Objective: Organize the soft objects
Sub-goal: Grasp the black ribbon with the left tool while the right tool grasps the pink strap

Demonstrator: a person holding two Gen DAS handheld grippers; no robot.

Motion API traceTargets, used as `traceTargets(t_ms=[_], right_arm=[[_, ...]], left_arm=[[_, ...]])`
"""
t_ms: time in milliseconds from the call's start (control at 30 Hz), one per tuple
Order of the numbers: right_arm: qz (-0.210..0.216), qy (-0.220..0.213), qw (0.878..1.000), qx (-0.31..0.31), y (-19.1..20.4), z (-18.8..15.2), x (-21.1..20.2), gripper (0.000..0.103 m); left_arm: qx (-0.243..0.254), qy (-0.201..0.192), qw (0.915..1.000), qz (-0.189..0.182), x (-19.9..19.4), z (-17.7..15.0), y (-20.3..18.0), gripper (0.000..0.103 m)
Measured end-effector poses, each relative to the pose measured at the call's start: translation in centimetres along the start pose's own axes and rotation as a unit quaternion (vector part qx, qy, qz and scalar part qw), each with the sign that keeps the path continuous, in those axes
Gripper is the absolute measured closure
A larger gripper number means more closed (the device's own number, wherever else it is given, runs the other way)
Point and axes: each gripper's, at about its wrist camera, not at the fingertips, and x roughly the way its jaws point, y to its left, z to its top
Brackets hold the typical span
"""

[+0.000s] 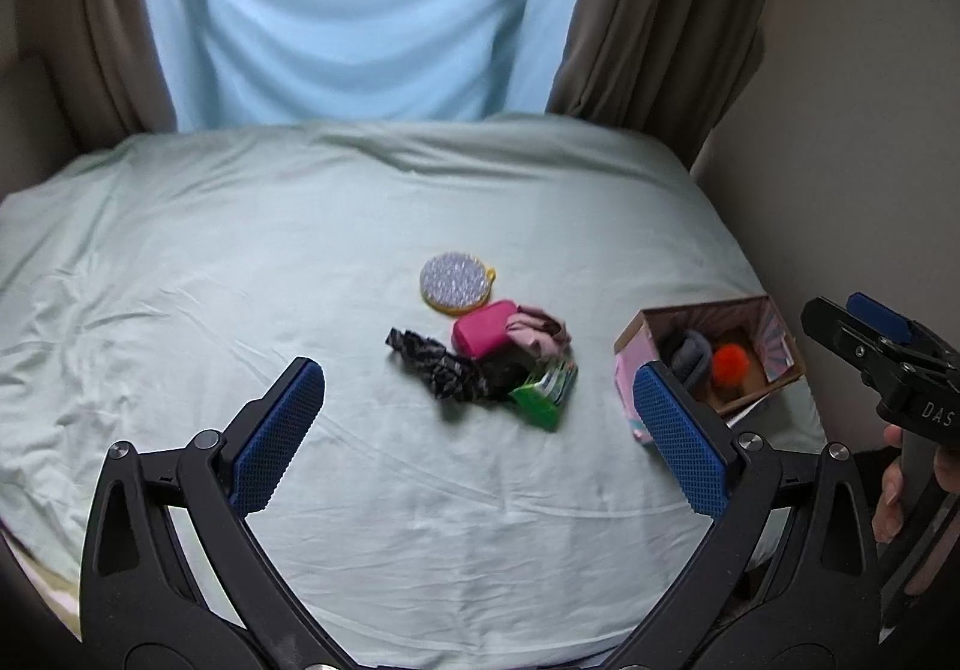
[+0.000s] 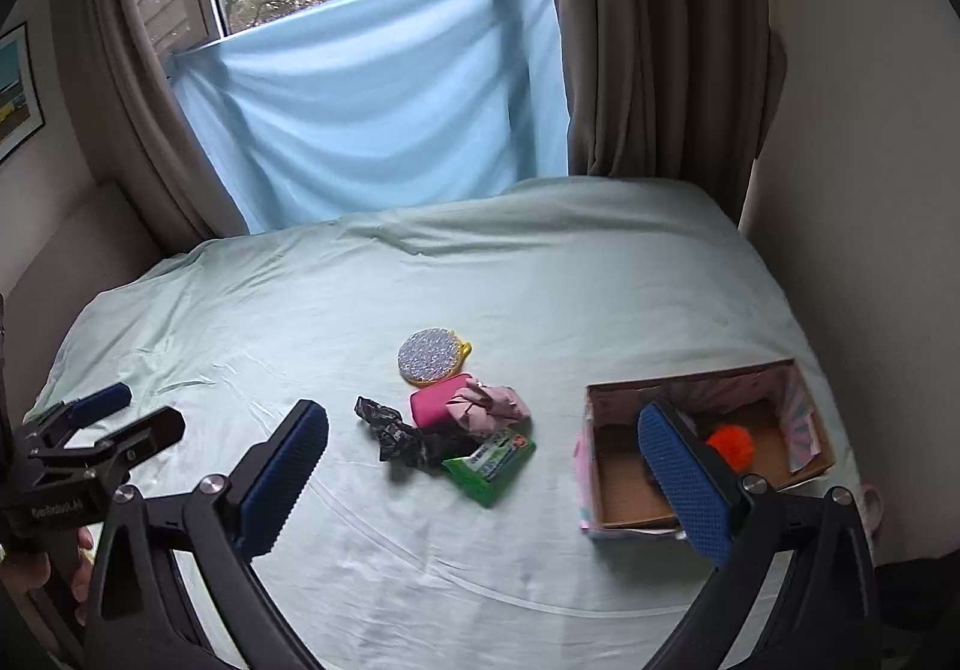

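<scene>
Cardboard box (image 2: pixel 624 496) holds orange pompom (image 2: pixel 731 445).

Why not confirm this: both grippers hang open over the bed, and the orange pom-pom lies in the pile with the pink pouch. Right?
One detail is wrong. The orange pom-pom sits inside the cardboard box, not in the pile beside the pink pouch; the right wrist view shows this. Both the left gripper and right gripper are open.

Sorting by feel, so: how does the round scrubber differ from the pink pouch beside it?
The round scrubber is a flat disc, silvery with a yellow rim; the pink pouch is a plump, plain pink block. The scrubber lies uncovered; the pouch is partly overlapped by a pink cloth. Both lie on the bed sheet, outside the box.
</scene>
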Motion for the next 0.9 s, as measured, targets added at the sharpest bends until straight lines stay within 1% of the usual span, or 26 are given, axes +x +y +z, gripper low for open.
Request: traceTargets(t_ms=[200,300,333,500,633,767,900], right_arm=[[-0.007,0.013,1.000,0.025,2.0,-0.5,5.4,0.000],[-0.008,0.020,0.999,0.038,2.4,-0.7,8.5,0.000],[-0.010,0.022,0.999,0.037,2.5,-0.9,9.7,0.000],[-0.022,0.038,0.999,0.023,2.6,-2.3,15.7,0.000],[-0.020,0.055,0.998,0.034,1.6,-4.0,21.0,0.000],[-0.028,0.067,0.997,0.017,1.0,-5.6,25.5,0.000],[-0.022,0.078,0.997,0.000,0.3,-7.1,29.2,0.000]], left_arm=[[-0.011,0.044,0.9989,-0.015,6.0,0.3,3.4,0.000],[-0.019,0.059,0.9979,-0.019,10.0,0.4,4.9,0.000],[-0.021,0.063,0.9976,-0.019,11.0,0.3,5.1,0.000],[-0.051,0.089,0.9942,-0.031,18.4,-0.6,6.9,0.001],[-0.055,0.093,0.9941,-0.014,24.2,-2.2,7.4,0.001],[-0.074,0.111,0.9910,-0.014,29.6,-3.9,7.7,0.001],[-0.065,0.119,0.9907,-0.006,33.3,-5.2,7.5,0.001]])
